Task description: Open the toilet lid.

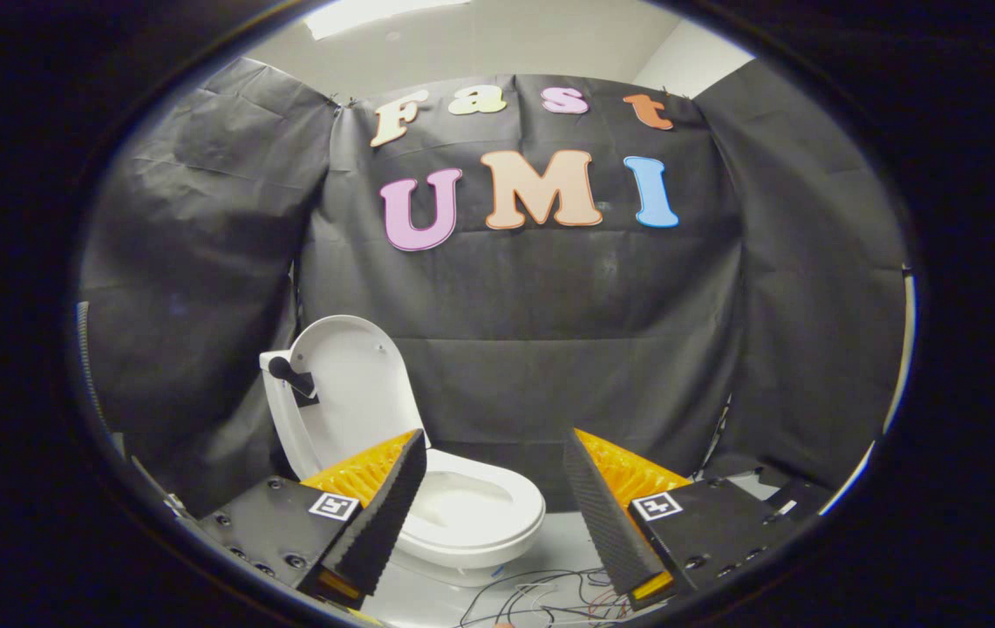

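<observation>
With the lid (349,384) standing upright, the tongs (493,506) are spread wide and grip nothing.
Toilet (462,515) position: just ahead, bowl partly behind the left finger (379,515). Judged risk: the raised lid may drop if nudged at its rim; loose wires (541,597) on the floor below could snag the fingers.

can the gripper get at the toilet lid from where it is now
Probably yes. The gripper is open with nothing between its fingers, and the toilet lid stands raised beyond the left finger, with no object between them. It would need to swing left, past the seat.
</observation>
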A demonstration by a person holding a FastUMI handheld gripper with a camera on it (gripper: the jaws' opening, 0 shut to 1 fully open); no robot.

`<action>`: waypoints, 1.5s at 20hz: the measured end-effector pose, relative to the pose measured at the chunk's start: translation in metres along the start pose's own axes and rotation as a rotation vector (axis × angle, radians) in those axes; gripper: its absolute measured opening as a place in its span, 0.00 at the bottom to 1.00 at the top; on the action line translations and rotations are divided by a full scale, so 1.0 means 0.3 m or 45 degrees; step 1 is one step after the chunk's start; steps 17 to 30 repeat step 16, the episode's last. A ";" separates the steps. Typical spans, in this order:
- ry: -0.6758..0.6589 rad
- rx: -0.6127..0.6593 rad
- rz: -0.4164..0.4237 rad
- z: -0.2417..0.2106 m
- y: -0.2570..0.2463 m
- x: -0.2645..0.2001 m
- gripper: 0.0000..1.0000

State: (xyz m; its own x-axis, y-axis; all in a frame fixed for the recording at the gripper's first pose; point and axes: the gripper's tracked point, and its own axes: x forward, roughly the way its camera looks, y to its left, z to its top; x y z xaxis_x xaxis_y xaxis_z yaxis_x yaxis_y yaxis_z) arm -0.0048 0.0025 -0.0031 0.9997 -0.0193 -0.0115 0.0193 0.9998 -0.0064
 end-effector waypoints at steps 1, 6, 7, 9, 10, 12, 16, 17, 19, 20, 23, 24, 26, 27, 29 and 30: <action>0.001 0.000 0.000 -0.004 0.000 0.002 0.98; 0.001 0.000 0.000 -0.001 0.001 0.000 0.98; 0.000 0.000 0.000 -0.002 -0.001 -0.002 0.98; 0.001 0.000 0.000 -0.001 0.001 0.000 0.98; 0.001 0.000 0.000 0.001 0.000 -0.001 0.98; 0.001 0.000 -0.001 -0.002 0.001 -0.001 0.98; 0.001 0.000 -0.001 0.000 -0.001 -0.002 0.98; 0.001 0.000 -0.001 0.000 -0.001 -0.002 0.98; 0.001 0.000 -0.001 0.000 -0.001 -0.002 0.98; 0.001 0.000 -0.001 0.000 -0.001 -0.002 0.98; 0.001 0.000 -0.001 0.000 -0.001 -0.002 0.98; 0.001 0.000 -0.001 0.000 -0.001 -0.002 0.98; 0.001 0.000 -0.001 0.000 -0.001 -0.002 0.98; 0.001 0.000 -0.001 0.000 -0.001 -0.002 0.98; 0.001 0.000 -0.001 0.000 -0.001 -0.002 0.98; 0.001 0.000 -0.001 0.000 -0.001 -0.002 0.98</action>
